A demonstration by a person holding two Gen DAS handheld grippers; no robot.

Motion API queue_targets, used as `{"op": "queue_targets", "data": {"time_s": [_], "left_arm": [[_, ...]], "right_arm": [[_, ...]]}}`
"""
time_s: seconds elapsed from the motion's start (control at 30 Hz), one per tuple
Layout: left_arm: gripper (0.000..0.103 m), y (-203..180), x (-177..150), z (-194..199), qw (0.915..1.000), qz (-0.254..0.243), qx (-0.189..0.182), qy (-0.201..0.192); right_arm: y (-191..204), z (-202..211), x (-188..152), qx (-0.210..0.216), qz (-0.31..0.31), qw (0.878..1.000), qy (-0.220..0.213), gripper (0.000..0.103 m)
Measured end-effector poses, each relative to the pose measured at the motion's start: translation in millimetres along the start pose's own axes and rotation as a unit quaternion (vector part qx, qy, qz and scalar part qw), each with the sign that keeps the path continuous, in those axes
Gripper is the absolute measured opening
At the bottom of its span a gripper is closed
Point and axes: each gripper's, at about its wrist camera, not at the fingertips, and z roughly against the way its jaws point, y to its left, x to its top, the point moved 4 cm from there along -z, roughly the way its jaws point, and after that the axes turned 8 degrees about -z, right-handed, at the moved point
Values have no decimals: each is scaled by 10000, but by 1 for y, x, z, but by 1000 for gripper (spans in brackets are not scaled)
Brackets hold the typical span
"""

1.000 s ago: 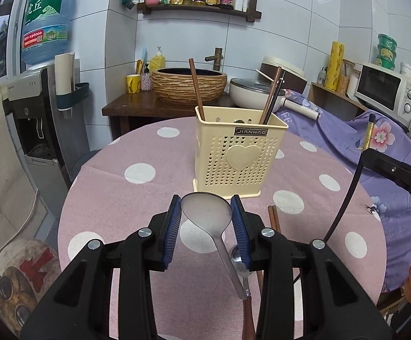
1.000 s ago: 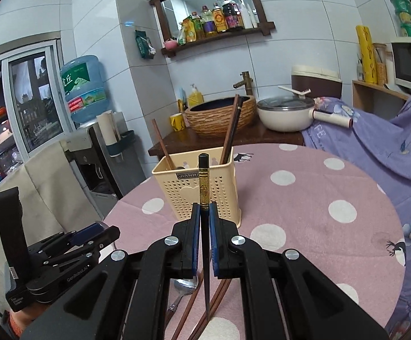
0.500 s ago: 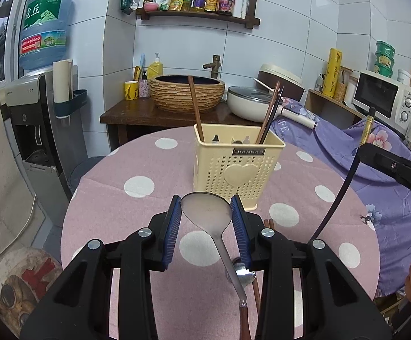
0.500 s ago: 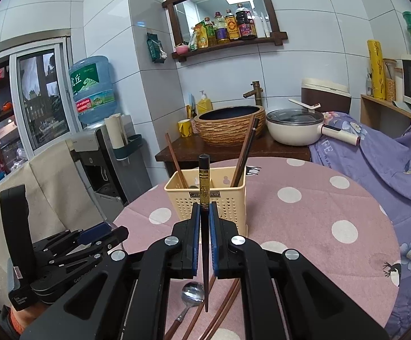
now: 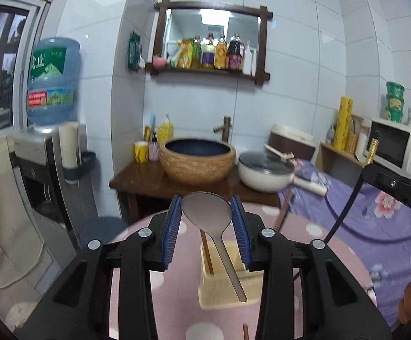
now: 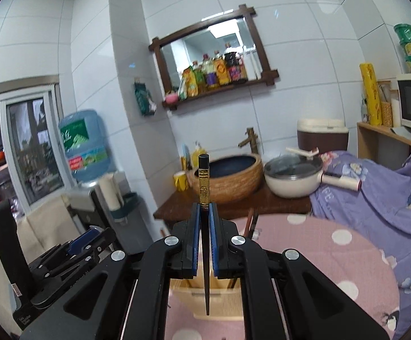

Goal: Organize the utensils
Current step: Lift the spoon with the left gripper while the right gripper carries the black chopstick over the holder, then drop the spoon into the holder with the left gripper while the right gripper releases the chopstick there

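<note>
My left gripper (image 5: 207,208) is shut on a steel spoon (image 5: 208,212), gripped by its bowl, with the handle hanging down over the cream utensil holder (image 5: 228,289) on the pink dotted table (image 5: 177,283). My right gripper (image 6: 204,212) is shut on a black chopstick (image 6: 204,181) with a gold band, held upright above the same holder (image 6: 219,297). Brown chopsticks (image 5: 205,252) stand in the holder. The right gripper also shows at the right edge of the left wrist view (image 5: 389,182).
A wooden stand with a woven basin (image 5: 198,160) and a white pot (image 5: 265,174) lies behind the table. A water dispenser (image 5: 49,153) stands left. A purple flowered cloth (image 6: 375,192) and a microwave (image 5: 398,148) are right.
Both grippers have risen and moved in over the holder, which now sits low in both views. The spoon and the chopstick stay gripped.
</note>
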Motion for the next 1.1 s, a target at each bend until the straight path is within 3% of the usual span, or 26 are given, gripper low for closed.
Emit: {"op": "queue_targets", "data": {"time_s": [0.17, 0.33, 0.67, 1.1], "left_arm": [[36, 0, 25, -36, 9990, -68, 404, -152], [36, -2, 6, -76, 9986, -106, 506, 89], [37, -15, -53, -103, 9982, -279, 447, 296], [37, -36, -96, -115, 9956, -575, 235, 707]], "right_arm": [[6, -24, 16, -258, 289, 9987, -341, 7], [2, -47, -2, -431, 604, 9963, -440, 7], [-20, -76, -57, -545, 526, 9971, -14, 7], [-34, -93, -88, -679, 363, 9957, 507, 7]]}}
